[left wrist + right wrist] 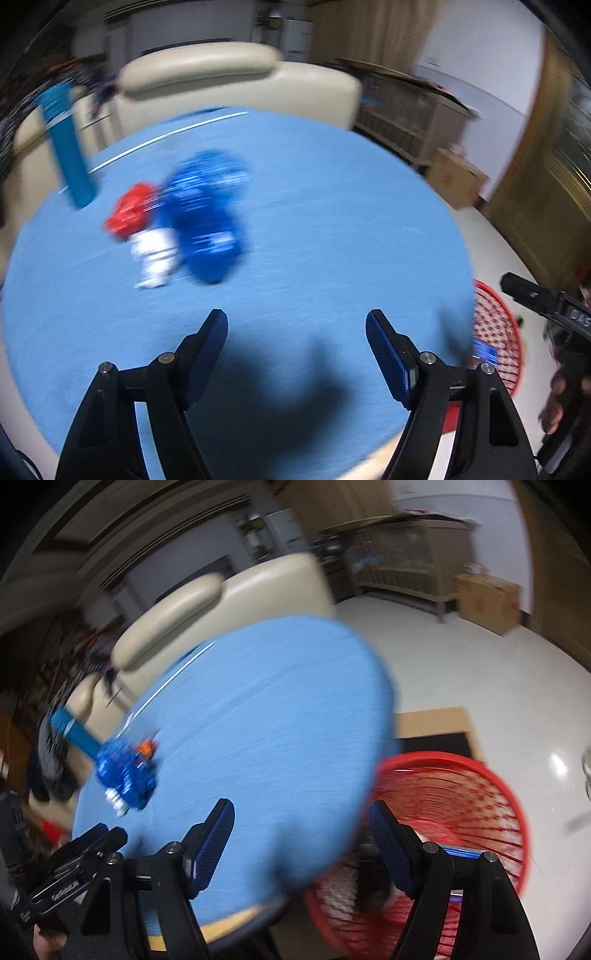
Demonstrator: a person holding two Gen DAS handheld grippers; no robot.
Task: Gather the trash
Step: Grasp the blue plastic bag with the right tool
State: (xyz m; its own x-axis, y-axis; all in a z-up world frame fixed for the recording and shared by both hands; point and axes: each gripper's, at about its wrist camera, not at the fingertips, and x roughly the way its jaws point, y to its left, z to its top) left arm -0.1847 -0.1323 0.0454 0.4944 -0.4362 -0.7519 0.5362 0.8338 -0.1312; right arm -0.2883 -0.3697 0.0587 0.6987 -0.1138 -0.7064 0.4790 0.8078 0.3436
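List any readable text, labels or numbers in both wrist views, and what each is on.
"DAS": partial white lettering, cut off at the frame edge, on the right gripper body in the left wrist view.
White lettering on the left gripper body in the right wrist view: too blurred to read.
Print on the blue wrapper, the red wrapper and the cardboard box: too blurred to read.
Nothing else legible.

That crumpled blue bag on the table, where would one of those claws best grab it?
Probably the bulging middle of the blue bag, from above, fingers across its narrower width. It lies flat on the blue tablecloth with red and white wrappers against one side, so the bare side is easier. Blur hides finer folds. The left gripper is open.
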